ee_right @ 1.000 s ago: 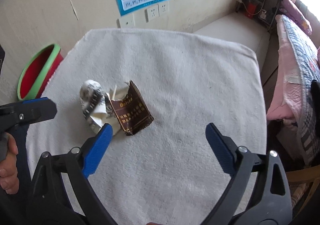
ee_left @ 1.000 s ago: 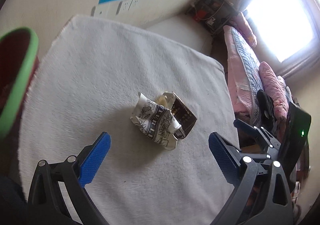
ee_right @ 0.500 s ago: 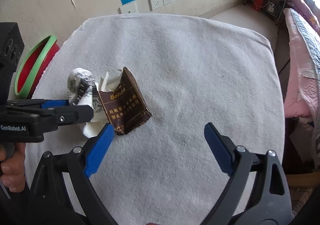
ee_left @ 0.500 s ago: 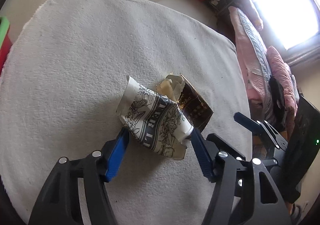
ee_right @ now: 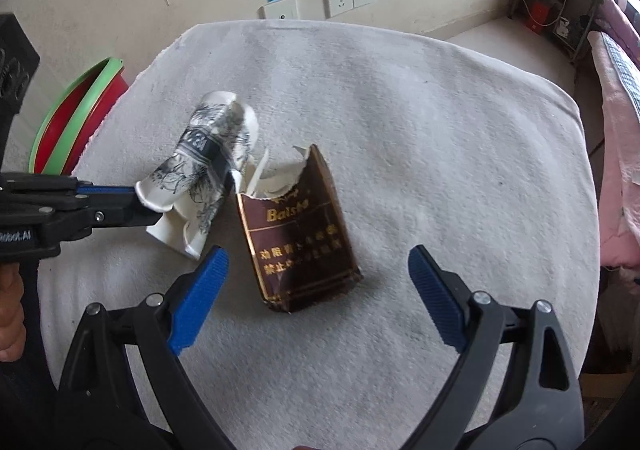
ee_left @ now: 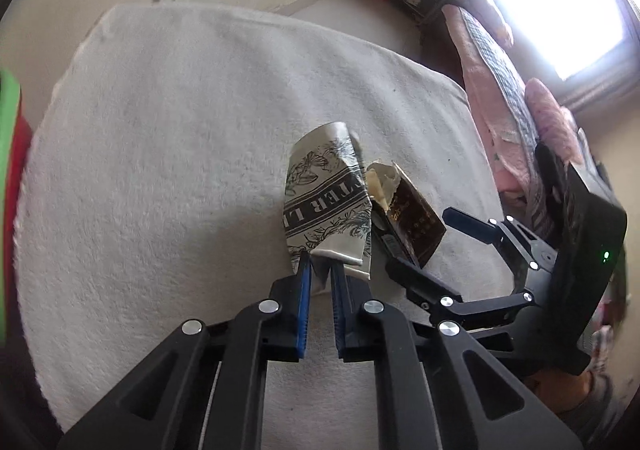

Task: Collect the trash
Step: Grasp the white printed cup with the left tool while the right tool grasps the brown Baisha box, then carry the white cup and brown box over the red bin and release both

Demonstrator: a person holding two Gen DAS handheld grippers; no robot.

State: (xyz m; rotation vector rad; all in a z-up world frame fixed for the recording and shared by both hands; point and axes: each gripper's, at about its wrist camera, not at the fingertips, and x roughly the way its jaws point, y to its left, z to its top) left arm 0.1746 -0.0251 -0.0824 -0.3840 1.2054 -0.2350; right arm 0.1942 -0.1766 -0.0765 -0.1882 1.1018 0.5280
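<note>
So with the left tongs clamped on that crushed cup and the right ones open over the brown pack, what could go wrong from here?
1. The left tongs pinch only the flattened rim of the crushed paper cup, so it could tear free or slip out on the way to the bin.
2. The cup lies against the torn brown pack; lifting may drag or flip the pack.
3. The right tongs are open around the pack; closing could crush the soft carton instead of gripping it.
</note>
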